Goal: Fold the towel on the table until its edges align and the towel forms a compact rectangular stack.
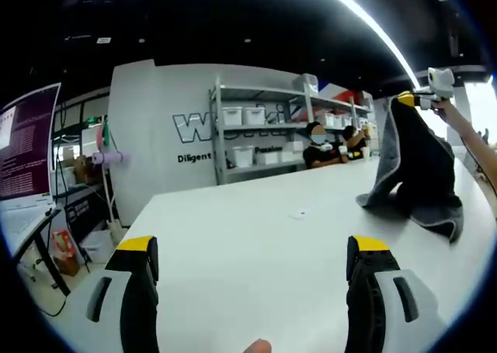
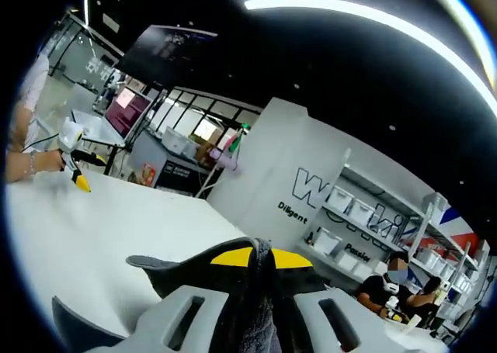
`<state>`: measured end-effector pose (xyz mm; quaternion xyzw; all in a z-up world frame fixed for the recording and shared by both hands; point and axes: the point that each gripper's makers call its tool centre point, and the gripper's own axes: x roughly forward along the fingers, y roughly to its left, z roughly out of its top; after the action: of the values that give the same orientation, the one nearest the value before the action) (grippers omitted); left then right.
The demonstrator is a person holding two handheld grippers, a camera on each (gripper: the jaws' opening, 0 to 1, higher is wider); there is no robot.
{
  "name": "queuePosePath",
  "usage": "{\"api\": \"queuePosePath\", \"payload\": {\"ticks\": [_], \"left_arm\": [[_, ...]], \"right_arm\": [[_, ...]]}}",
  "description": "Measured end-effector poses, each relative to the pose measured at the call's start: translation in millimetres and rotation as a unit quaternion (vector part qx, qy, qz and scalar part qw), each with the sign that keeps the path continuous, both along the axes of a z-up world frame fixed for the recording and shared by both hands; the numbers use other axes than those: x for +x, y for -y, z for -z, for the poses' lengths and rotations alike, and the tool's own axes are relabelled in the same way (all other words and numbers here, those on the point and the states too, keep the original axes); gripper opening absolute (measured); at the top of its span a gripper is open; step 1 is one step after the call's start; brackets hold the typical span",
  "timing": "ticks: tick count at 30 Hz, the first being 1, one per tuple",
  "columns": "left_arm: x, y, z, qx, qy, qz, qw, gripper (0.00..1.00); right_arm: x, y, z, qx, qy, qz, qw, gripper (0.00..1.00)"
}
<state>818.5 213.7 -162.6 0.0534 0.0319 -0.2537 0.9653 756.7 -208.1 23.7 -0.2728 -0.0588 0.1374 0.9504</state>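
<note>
A dark grey towel is lifted by one corner off the white table at the far right of the left gripper view; its lower part still rests bunched on the tabletop. My right gripper pinches that top corner. In the right gripper view, my right gripper is shut on the towel, whose fabric is squeezed between the yellow-tipped jaws. My left gripper hovers open over bare table, well left of the towel, with nothing between its jaws. A hand holds the left gripper low over the table.
Metal shelves with white bins stand behind the table against a white lettered wall. People sit at the far end. A monitor and a cluttered desk lie beyond the table's left edge. A person's forearm reaches in at the right.
</note>
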Motion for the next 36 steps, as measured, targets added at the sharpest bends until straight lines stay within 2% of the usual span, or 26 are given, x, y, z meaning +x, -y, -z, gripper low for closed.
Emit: {"api": "queuePosePath", "payload": {"ticks": [10,14,21,26,30,34,36], "left_arm": [[-0.8,-3.7,-1.5,-0.004,0.002,-0.003,1.0000,0.99],[-0.7,-5.2,-2.1,-0.005,0.002,-0.004,1.0000,0.99],[-0.4,-8.0,-1.8,-0.007,0.001,-0.007,0.9999,0.99],[-0.4,-8.8,-0.9,-0.007,0.000,-0.007,0.9999,0.99],[-0.5,-10.9,-0.4,-0.009,0.000,-0.009,0.9999,0.99],[-1.0,-14.1,-1.6,-0.012,0.001,-0.013,0.9998,0.99],[-0.8,-15.3,-1.8,-0.014,0.002,-0.014,0.9998,0.99]], "right_arm": [[-5.5,-12.1,-46.0,0.008,0.039,-0.008,0.9992,0.03],[-11.9,-18.8,-70.2,0.014,0.063,-0.015,0.9978,0.03],[-23.1,-41.3,-100.5,0.019,0.091,-0.038,0.9949,0.03],[-26.7,-54.0,-108.1,0.019,0.099,-0.050,0.9936,0.03],[-34.0,-74.9,-109.5,0.025,0.099,-0.082,0.9913,0.03],[-46.2,-98.0,-102.7,0.015,0.097,-0.111,0.9890,0.03],[-53.8,-111.7,-92.9,0.007,0.096,-0.124,0.9876,0.03]]}}
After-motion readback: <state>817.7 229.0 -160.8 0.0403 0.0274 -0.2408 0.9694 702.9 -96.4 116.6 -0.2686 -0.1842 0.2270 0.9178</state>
